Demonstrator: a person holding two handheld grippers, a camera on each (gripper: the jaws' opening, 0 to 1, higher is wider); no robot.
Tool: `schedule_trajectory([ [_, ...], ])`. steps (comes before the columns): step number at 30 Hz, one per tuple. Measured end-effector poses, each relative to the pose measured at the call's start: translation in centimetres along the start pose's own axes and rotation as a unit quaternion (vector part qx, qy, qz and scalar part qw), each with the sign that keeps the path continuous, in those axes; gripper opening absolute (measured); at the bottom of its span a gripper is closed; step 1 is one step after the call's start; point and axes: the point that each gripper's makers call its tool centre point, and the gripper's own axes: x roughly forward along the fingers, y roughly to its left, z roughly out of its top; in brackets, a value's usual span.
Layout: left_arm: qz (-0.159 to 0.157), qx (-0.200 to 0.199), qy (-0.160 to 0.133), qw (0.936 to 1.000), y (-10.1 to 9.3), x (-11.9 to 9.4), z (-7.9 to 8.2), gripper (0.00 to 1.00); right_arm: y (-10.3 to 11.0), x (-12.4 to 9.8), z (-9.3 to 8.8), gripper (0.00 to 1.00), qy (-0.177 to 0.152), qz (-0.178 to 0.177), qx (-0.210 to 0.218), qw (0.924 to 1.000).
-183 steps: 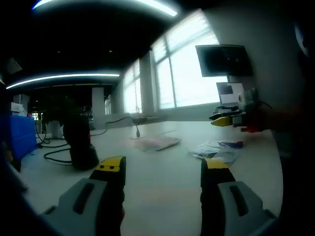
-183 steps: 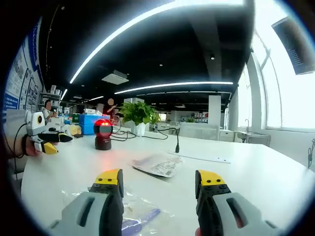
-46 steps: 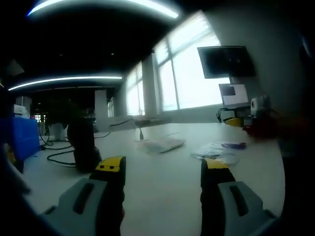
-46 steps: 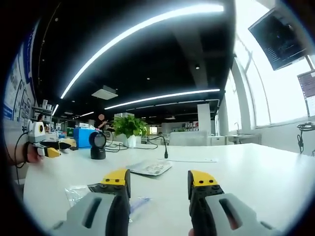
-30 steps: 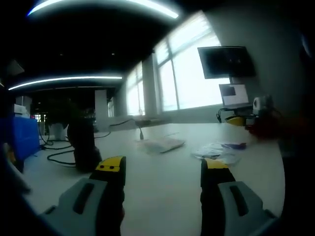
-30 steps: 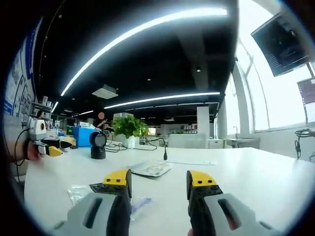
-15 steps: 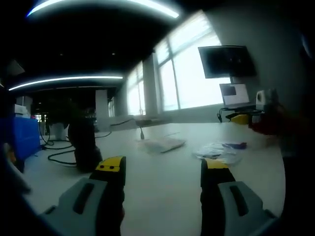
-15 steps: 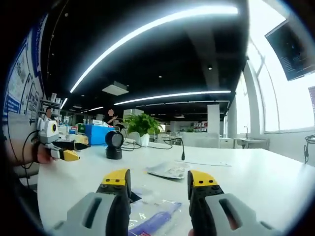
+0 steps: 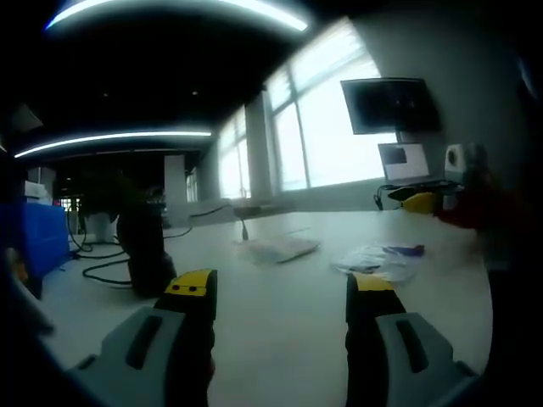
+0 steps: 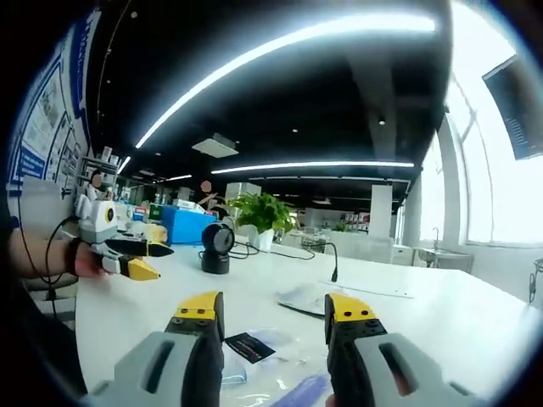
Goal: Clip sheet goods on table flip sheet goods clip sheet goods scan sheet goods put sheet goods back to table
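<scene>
In the right gripper view we see the right gripper [image 10: 274, 314] has swung leftward since half a second ago, its fingers still wide apart and empty above the clear packet [image 10: 259, 348] of sheet goods lying on the white worktop [image 10: 441, 318]. The scanner [image 10: 215, 248] now sits nearer centre. The left gripper [image 9: 278, 288] has barely moved, fingers wide, empty, with the packet [image 9: 379, 257] well ahead.
</scene>
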Motion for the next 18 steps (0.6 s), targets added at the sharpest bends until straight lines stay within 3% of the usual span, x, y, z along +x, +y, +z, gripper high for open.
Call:
schedule_trajectory([
  [18, 0.0, 0.0, 0.0, 1.0, 0.0, 0.0, 0.0, 0.54, 3.7, 0.8, -1.2, 0.46, 0.022, 0.025, -0.062, 0.9975],
])
